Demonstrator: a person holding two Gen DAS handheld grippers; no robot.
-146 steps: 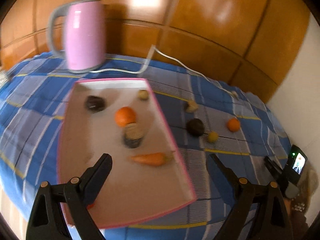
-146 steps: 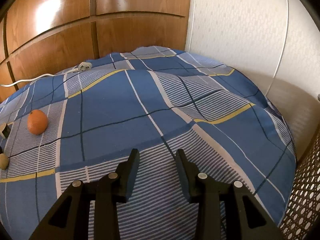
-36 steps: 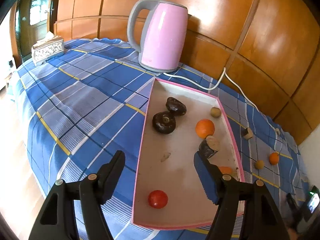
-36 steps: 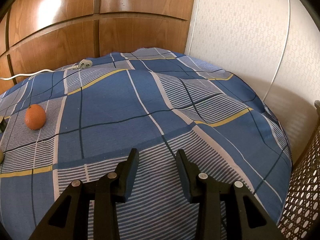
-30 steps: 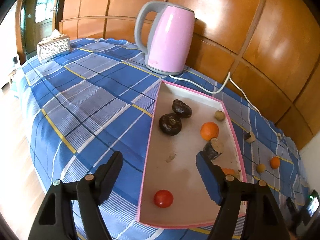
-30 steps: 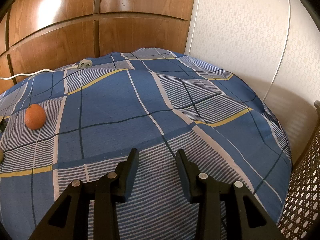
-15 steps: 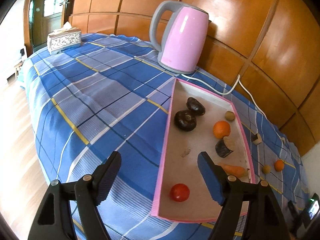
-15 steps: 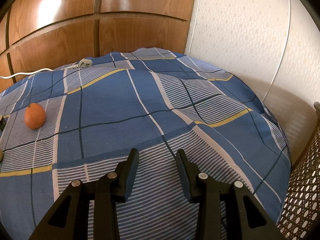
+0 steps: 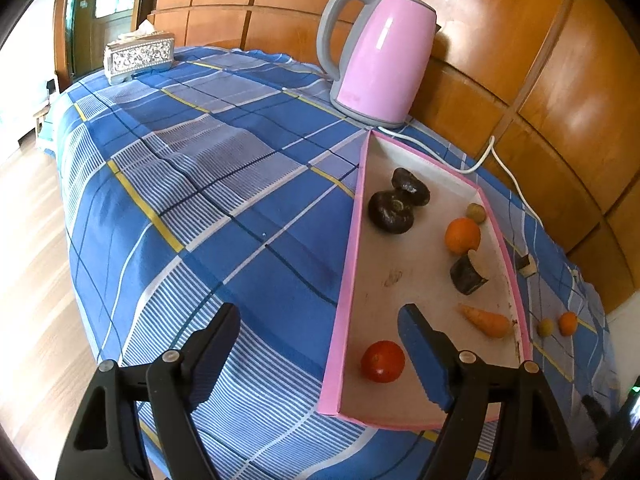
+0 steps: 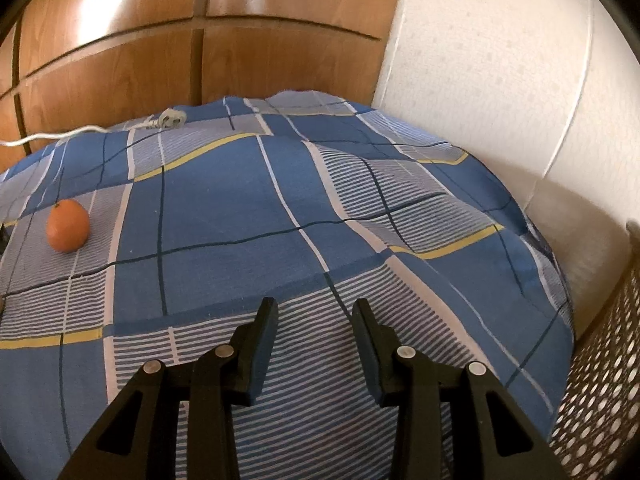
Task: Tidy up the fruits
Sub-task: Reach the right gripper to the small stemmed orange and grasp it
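**Left claw empty over tray edge, fruit still split**

Left claw [image 9: 318,334] is opening, nothing btwn the jaws; it straddles the pink tray's [image 9: 347,280] near-left rim. Tomato [image 9: 382,361] sits at the tray's near end w/ carrot [image 9: 485,321], orange [image 9: 462,234] and dark fruits [image 9: 390,213], prob. gathered there to sort. Right claw [image 10: 314,330] is narrowly parted, empty, parked over the worktop's [image 10: 224,208] right part. A tangerine [image 10: 67,225] lies loose toward the worktop's left, outside the tray.

We find no legible text, label, brand, number or sign in either view. The pink kettle [image 9: 380,56], at about 1 o'clock in the left wrist view, carries a faint mark near its base, too small to read.
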